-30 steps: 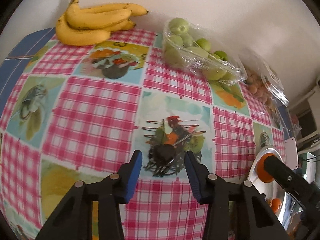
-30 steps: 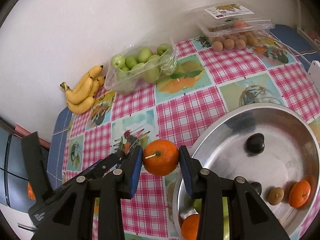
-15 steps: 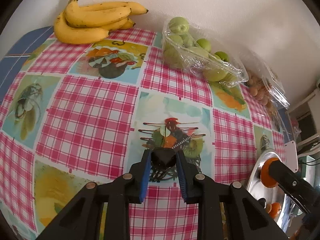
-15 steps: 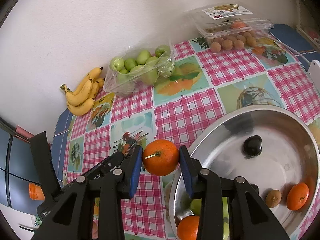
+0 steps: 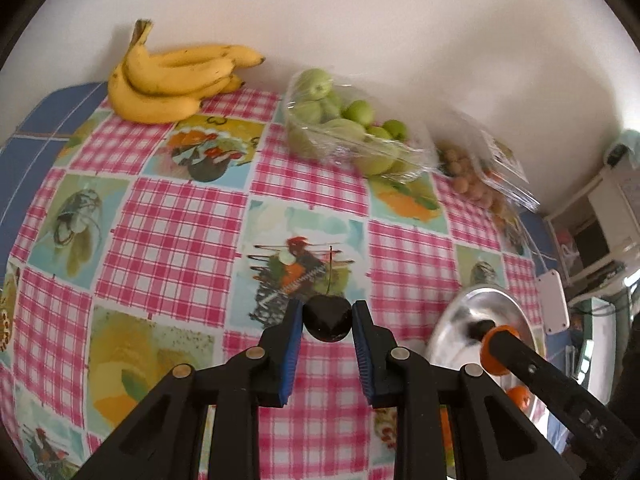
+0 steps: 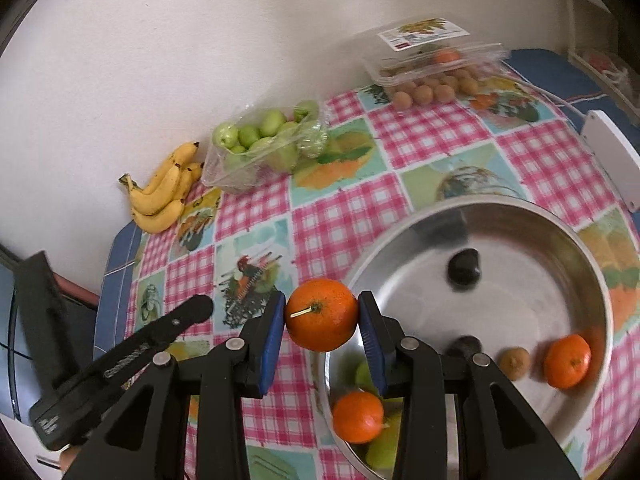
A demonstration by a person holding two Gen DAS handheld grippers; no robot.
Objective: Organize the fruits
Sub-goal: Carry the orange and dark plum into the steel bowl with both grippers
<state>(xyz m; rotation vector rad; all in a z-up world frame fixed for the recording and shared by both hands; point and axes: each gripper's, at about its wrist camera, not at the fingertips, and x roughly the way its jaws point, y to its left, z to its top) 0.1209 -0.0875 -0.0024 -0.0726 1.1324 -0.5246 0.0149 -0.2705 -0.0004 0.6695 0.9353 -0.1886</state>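
A: Left tongs?

B: Clamped on a small dark round cherry, thin stem pointing up. The blue pads press both its sides. It sits above the counter with the pink-checked, fruit-printed cloth; contact with the cloth can't be judged.

A: Right tongs?

B: Closed on a round orange mandarin with a pale stem stub, a pad on each flank. It sits over the near left rim of the wide shiny steel bowl, partly over cloth.

A: Bowl contents?

B: A second mandarin at the right wall, a small brown kiwi-like fruit just beside it, a third mandarin at the near edge touching pale green fruit, and a blurred dark fruit near the middle. Another dark one is half hidden behind the right tong arm.

A: Back of the counter?

B: Along the white wall, a bunch of yellow bananas at the left; next, a clear plastic tray of green apples under film; then a clear clamshell box of small tan round fruit at the far right, lid labelled.

A: Tongs relative to each other?

B: From the left camera, the right tool's black arm crosses the lower right, over the bowl. The left tongs stand well left of the bowl.
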